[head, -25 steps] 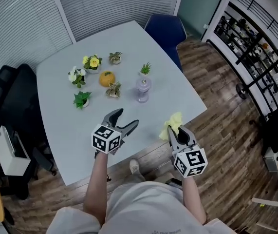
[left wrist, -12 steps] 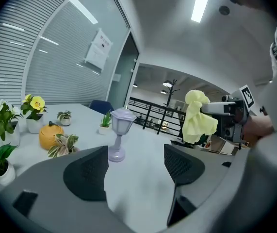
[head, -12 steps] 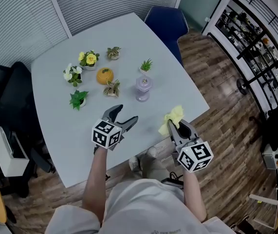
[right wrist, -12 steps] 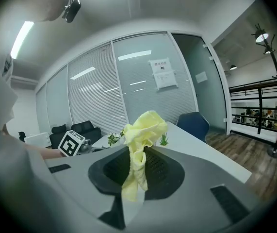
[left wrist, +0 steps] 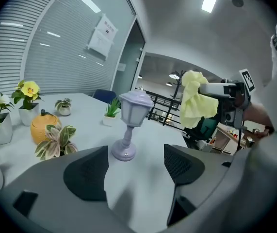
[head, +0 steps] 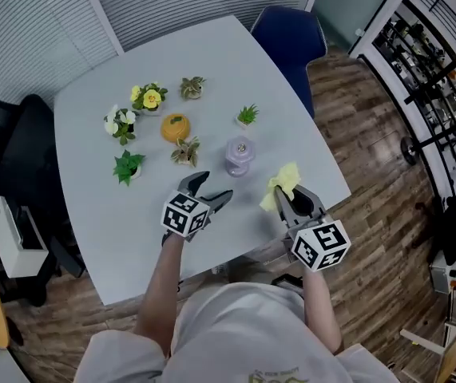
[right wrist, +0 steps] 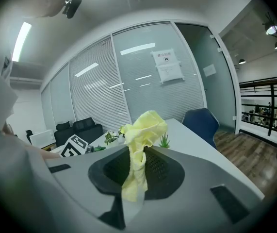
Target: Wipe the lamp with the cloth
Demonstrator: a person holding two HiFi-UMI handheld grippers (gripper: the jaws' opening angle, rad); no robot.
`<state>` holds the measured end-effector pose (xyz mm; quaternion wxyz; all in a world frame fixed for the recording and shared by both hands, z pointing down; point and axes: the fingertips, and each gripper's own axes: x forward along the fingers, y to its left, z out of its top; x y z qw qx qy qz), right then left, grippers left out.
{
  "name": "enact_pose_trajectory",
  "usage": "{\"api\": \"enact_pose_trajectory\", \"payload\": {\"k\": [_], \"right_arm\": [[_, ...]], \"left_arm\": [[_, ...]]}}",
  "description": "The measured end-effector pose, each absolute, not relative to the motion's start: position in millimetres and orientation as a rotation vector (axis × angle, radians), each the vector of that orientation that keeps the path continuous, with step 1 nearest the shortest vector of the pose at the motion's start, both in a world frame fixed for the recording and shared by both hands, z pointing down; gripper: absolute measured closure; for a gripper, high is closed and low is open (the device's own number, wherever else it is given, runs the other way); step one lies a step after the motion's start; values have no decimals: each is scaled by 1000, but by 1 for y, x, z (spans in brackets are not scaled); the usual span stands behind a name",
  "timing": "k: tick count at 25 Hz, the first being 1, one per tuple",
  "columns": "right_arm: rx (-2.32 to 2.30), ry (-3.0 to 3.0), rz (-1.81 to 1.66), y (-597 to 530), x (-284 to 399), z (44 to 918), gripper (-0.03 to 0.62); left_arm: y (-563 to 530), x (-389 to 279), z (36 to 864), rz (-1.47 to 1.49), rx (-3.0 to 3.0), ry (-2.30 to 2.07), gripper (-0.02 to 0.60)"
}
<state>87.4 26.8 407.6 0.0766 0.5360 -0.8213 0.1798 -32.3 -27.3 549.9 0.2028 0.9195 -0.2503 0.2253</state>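
A small lilac lantern-shaped lamp [head: 239,155] stands upright on the pale grey table [head: 212,62]. In the left gripper view the lamp [left wrist: 130,123] rises just beyond my open jaws. My left gripper [head: 208,194] hovers open just to the near left of the lamp, with nothing in it. My right gripper [head: 288,201] is shut on a yellow cloth [head: 282,185], held to the near right of the lamp. The cloth [right wrist: 138,152] sticks up in a bunch from between the right jaws; the same cloth [left wrist: 195,100] shows in the left gripper view.
Several small potted plants [head: 128,165] and yellow flowers [head: 149,98] stand behind and left of the lamp, with an orange pumpkin ornament [head: 175,128]. A blue chair [head: 291,38] sits at the far table edge, black chairs [head: 8,158] at the left. The table edge runs close under both grippers.
Both grippers have moved forward over the table toward the lamp. The right gripper still holds the cloth, the left one stays open.
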Motion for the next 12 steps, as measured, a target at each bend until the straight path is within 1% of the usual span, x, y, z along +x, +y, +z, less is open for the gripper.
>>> {"api": "enact_pose_trajectory", "payload": {"k": [4,12], "right_arm": [[1551,-2505,534,2,92,409,531],[1417,-2526,522,-37,98,418,531]], "left_arm": [[-47,-21,571,650,2528,-734,245],[-59,1,612,854,2533,-729,247]]}}
